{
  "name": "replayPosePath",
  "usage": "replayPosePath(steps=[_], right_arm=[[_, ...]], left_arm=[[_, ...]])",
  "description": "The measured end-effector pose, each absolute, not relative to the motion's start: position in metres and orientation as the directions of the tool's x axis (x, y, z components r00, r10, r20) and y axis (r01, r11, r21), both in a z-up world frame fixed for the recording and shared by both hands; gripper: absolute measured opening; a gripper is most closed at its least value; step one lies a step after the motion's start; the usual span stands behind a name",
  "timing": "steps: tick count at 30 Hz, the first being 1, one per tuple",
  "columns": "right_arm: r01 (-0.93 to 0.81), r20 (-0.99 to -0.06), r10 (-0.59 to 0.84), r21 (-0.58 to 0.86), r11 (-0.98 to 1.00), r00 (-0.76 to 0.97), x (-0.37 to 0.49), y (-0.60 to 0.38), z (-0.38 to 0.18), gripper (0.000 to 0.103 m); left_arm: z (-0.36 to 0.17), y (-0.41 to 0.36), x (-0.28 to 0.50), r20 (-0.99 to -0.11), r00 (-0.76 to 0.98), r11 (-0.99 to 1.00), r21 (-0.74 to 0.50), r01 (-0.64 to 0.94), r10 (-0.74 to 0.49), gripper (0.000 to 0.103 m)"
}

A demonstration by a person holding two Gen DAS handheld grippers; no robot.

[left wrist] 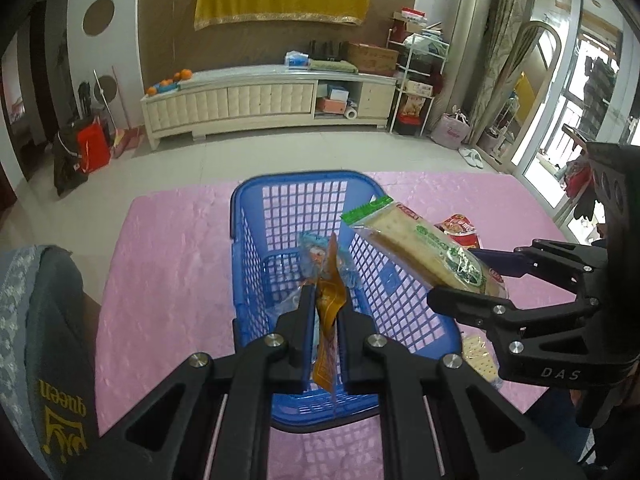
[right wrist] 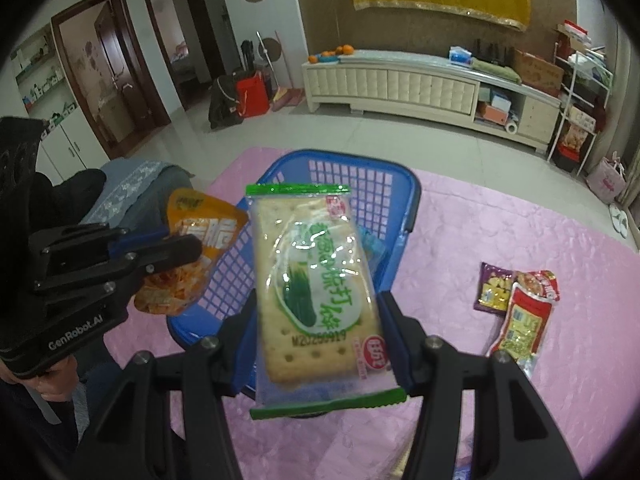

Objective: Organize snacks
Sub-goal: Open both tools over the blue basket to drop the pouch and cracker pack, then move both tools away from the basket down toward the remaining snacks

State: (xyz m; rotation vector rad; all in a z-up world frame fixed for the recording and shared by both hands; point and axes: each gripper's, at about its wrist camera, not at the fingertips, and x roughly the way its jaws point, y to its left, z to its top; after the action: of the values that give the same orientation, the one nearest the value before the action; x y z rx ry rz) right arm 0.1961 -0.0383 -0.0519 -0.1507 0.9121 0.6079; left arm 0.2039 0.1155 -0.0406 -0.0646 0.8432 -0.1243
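Observation:
A blue plastic basket point(left wrist: 256, 240) stands on a pink mat point(left wrist: 168, 260). My left gripper point(left wrist: 326, 300) is shut on an orange snack pouch point(left wrist: 328, 312), held edge-on above the basket's inside. Seen from the right wrist, the left gripper point(right wrist: 180, 242) holds that pouch point(right wrist: 200, 220) by the basket's point(right wrist: 340, 160) left rim. My right gripper point(right wrist: 318, 300) is shut on a green-edged cracker pack point(right wrist: 312, 280) over the basket's near side. In the left wrist view, the right gripper point(left wrist: 460, 276) holds the pack point(left wrist: 420, 248) above the right rim. A bluish wrapped snack point(left wrist: 316, 248) lies inside.
On the mat right of the basket lie a red packet point(right wrist: 524, 312) and a purple packet point(right wrist: 494, 288). A loose cracker packet point(left wrist: 478, 354) lies under the right gripper. A person's clothed leg point(left wrist: 40, 320) is at the left. A long cabinet point(left wrist: 260, 100) lines the far wall.

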Motion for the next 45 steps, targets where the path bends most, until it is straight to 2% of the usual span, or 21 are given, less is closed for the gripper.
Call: replayPosePath(steps=[13, 19, 20, 22, 24, 26, 28, 33, 45], right_arm=[[-0.495, -0.823, 0.336, 0.078, 0.865, 0.458, 0.201, -0.018, -0.069, 0.06], [-0.482, -0.816, 0.325, 0.064, 0.874, 0.479, 0.199, -0.022, -0.067, 0.061], [-0.48, -0.814, 0.327, 0.068, 0.874, 0.48, 0.199, -0.024, -0.067, 0.063], [-0.482, -0.805, 0.345, 0.085, 0.872, 0.483, 0.199, -0.027, -0.066, 0.069], [-0.473, -0.795, 0.339, 0.075, 0.878, 0.503, 0.196, -0.032, -0.065, 0.079], [-0.459, -0.782, 0.34, 0.078, 0.885, 0.522, 0.193, -0.038, -0.062, 0.084], [-0.443, -0.769, 0.349, 0.096, 0.891, 0.535, 0.19, -0.047, -0.06, 0.086], [-0.407, -0.731, 0.374, 0.143, 0.902, 0.571, 0.175, -0.067, -0.056, 0.089], [-0.35, -0.678, 0.37, 0.174, 0.92, 0.635, 0.146, -0.109, -0.041, 0.089]], left_arm=[[-0.056, 0.123, 0.209, -0.751, 0.643, 0.989, -0.11, 0.098, -0.147, 0.009], [-0.057, 0.118, 0.214, -0.757, 0.638, 0.99, -0.089, 0.114, -0.141, 0.01], [-0.058, 0.119, 0.214, -0.757, 0.639, 0.99, -0.087, 0.111, -0.138, 0.012], [-0.058, 0.118, 0.212, -0.755, 0.643, 0.991, -0.08, 0.103, -0.128, 0.035], [-0.056, 0.116, 0.207, -0.746, 0.655, 0.992, -0.072, 0.101, -0.121, 0.046], [-0.054, 0.113, 0.203, -0.741, 0.66, 0.991, -0.067, 0.112, -0.124, 0.051], [-0.051, 0.108, 0.196, -0.73, 0.673, 0.991, -0.051, 0.123, -0.121, 0.064], [-0.046, 0.095, 0.181, -0.71, 0.695, 0.99, -0.026, 0.14, -0.117, 0.072], [-0.04, 0.063, 0.156, -0.696, 0.705, 0.987, -0.026, 0.161, -0.133, 0.075]])
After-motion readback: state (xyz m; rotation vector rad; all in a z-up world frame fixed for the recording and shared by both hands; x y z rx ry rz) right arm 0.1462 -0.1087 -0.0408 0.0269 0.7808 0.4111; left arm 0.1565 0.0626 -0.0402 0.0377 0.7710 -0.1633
